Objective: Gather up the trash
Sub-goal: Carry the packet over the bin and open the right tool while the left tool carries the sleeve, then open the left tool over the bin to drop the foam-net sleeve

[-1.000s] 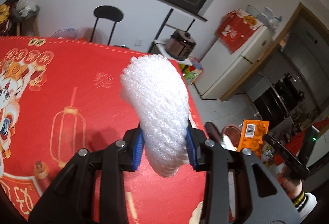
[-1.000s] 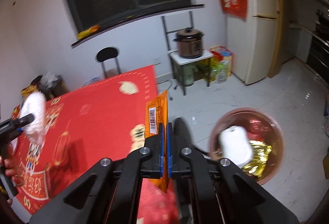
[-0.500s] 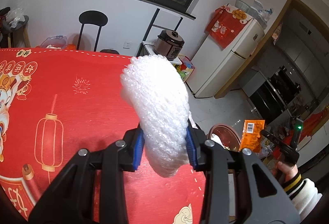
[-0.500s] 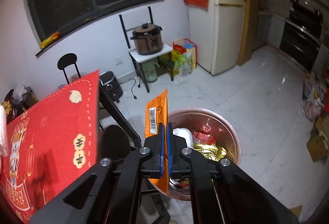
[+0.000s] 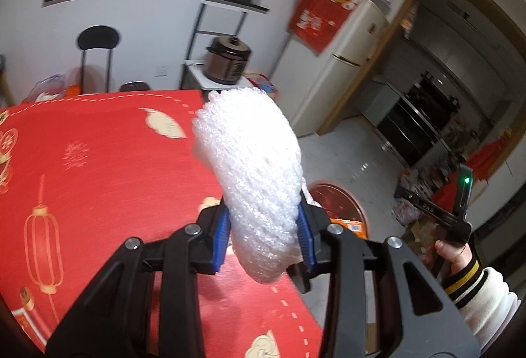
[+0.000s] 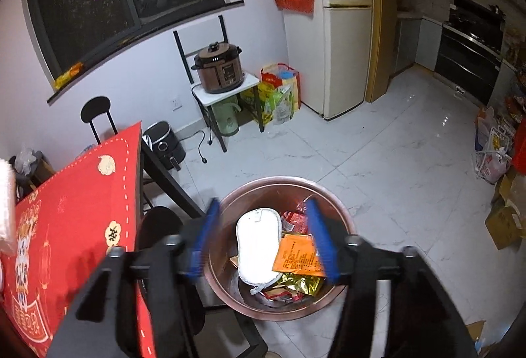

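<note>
My left gripper is shut on a white foam net wrap, held above the right edge of the red tablecloth. My right gripper hangs over the copper-coloured bin on the floor. Its jaws are opening, blurred, with nothing between them. The orange packet lies in the bin beside a white pad and gold foil. In the left wrist view the bin shows past the foam, and a hand holds the right gripper to its right.
A black stool stands between the table and the bin. A rice cooker sits on a small stand by the wall, with an air fryer on the floor, bags and a fridge nearby. Boxes and bags line the right.
My right gripper swung from the table to over the bin and let go of the orange packet, which now lies in the bin. My left gripper carried the foam wrap rightward towards the table's edge.
</note>
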A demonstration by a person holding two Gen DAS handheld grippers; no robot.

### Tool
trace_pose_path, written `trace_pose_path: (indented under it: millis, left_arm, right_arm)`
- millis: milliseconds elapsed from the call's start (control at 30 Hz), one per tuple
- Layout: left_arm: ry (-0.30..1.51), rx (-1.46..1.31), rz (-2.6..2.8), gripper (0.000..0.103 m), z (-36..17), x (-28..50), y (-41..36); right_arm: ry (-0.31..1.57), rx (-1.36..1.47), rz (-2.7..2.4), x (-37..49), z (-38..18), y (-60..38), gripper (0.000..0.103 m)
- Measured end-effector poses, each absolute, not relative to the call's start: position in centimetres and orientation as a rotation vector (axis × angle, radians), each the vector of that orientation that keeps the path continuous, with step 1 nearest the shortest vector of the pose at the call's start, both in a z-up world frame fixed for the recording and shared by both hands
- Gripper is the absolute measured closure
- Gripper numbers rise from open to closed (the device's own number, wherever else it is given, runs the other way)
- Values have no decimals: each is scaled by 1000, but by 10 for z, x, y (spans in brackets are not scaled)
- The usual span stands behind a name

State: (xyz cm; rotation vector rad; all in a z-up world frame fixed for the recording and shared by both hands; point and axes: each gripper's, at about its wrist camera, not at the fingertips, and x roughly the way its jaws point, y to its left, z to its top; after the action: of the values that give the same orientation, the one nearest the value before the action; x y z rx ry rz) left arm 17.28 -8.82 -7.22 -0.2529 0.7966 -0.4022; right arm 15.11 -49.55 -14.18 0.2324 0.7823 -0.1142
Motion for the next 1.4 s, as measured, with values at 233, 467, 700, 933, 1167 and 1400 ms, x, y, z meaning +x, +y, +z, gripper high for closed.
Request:
trace_pose_path:
  millis: [233,467,700,933,1167,1400]
  left_arm:
    - [812,-207,-547,65,-74,182,-152]
    - [862,-162,-660,65,-91,193,-222]
    - [940,-114,-723,64,-116,219,-288]
    - [945,-68,-759,48,-125,245,-339]
    - [948,-122,-804,22,-120,256,-344]
    - [904,-87,-812,17,-101,245,-332]
  right_arm:
    - [747,177,-128,124,-114,-495,5]
    - [737,178,-156,96,-99,-505,5]
    - [749,214,-199,70,-103,-529,5]
    - [755,250,-232,56,-111,-542,5]
    - [748,263,-231,50,-110,-538,5]
    - [727,264,-232,46,-101,-524,5]
